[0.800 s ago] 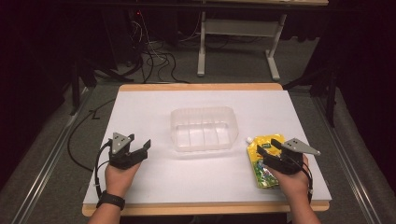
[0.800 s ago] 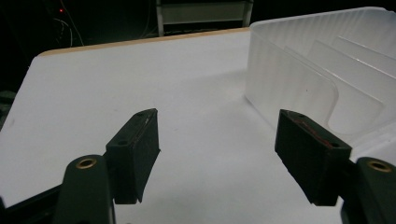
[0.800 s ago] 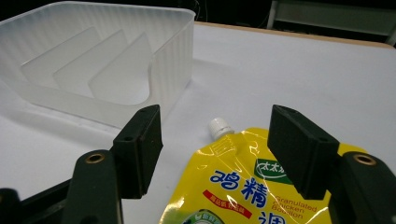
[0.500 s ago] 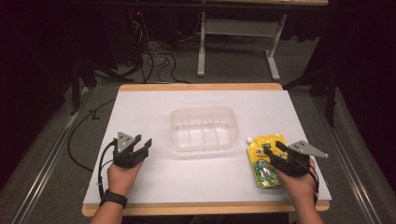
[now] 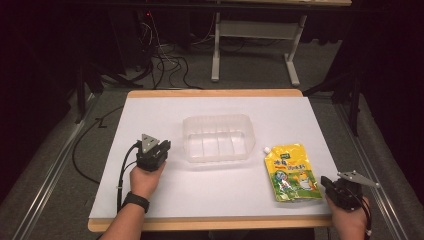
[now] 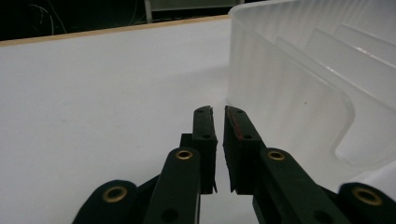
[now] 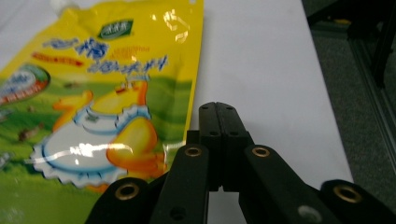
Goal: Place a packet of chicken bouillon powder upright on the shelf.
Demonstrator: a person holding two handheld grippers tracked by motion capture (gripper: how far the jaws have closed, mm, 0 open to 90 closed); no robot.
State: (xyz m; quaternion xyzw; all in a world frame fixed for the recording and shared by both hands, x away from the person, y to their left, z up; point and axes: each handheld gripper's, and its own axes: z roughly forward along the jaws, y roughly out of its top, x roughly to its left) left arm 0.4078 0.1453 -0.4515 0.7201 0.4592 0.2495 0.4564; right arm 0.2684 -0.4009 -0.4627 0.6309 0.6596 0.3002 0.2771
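On the white table (image 5: 210, 192), a yellow spouted pouch (image 5: 291, 172) lies flat at the right, its white cap pointing up-left toward a clear plastic container (image 5: 218, 138) that sits empty at the middle, just apart from the pouch. The right gripper (image 5: 334, 187) hovers just beside the pouch's lower right corner, near the table's front edge; in the right gripper view its 2 jaws are pressed fully together with nothing between them, the tips (image 7: 218, 109) over bare white surface right next to the pouch's printed edge (image 7: 107, 93). The left gripper (image 5: 159, 150) rests beside the container's left wall, and in the left gripper view its jaws stand nearly together, a thin slit between the pads, gripping nothing, with the ribbed wall (image 6: 299, 88) close on their right.

The likely work is getting the pouch into the container, and the risks follow from how things lie. The pouch is flat, glossy and limp: closed jaws pushed at its edge would slide it across the smooth surface instead of catching it. A pinch on 1 corner could let the filled body sag and slip free. The container looks light, so a bump from the left gripper could shove it off its spot.
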